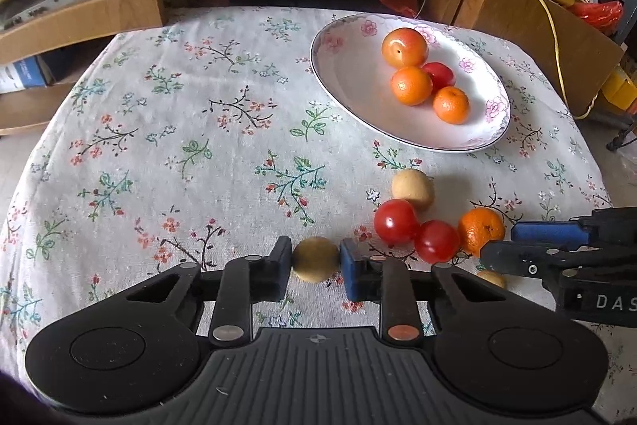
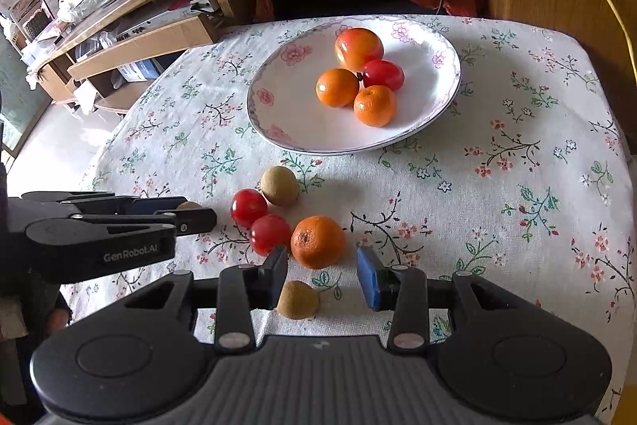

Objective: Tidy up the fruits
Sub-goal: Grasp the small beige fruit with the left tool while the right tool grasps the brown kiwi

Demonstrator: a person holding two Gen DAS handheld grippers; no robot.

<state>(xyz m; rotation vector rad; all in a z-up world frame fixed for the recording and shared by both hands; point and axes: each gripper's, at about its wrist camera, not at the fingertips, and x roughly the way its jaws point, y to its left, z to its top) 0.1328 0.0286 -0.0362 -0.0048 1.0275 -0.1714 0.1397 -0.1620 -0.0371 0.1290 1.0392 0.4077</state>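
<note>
My work surface is a table under a white tablecloth (image 1: 167, 130) printed with small floral sprigs. On its far side stands an oval white plate (image 2: 278, 94) with pink flowers on the rim. The plate holds four fruits, all touching in a cluster: one large orange-red fruit (image 2: 359, 47) at the back, two mandarins (image 2: 337, 87) in front, and one glossy red fruit (image 2: 383, 74) between them.

A second group lies on the cloth, near the plate's front edge — a dull, speckled mandarin (image 2: 317, 241), two shiny red fruits (image 2: 249, 206) touching each other, and one round tan fruit (image 2: 279, 185) with a matte, rough skin resting against the rear red one.

My left gripper (image 1: 315, 259) is closed on another small tan fruit (image 1: 316, 259): the black pad and the blue pad both press its sides, at cloth level, left of the red pair.

My right gripper (image 2: 322, 275) stands partly open and grips nothing. The speckled mandarin sits just beyond its fingertips, nearer the black finger (image 2: 274, 275). A third tan fruit (image 2: 297, 299) lies on the cloth against the inner side of that finger — clear of the blue pad.
</note>
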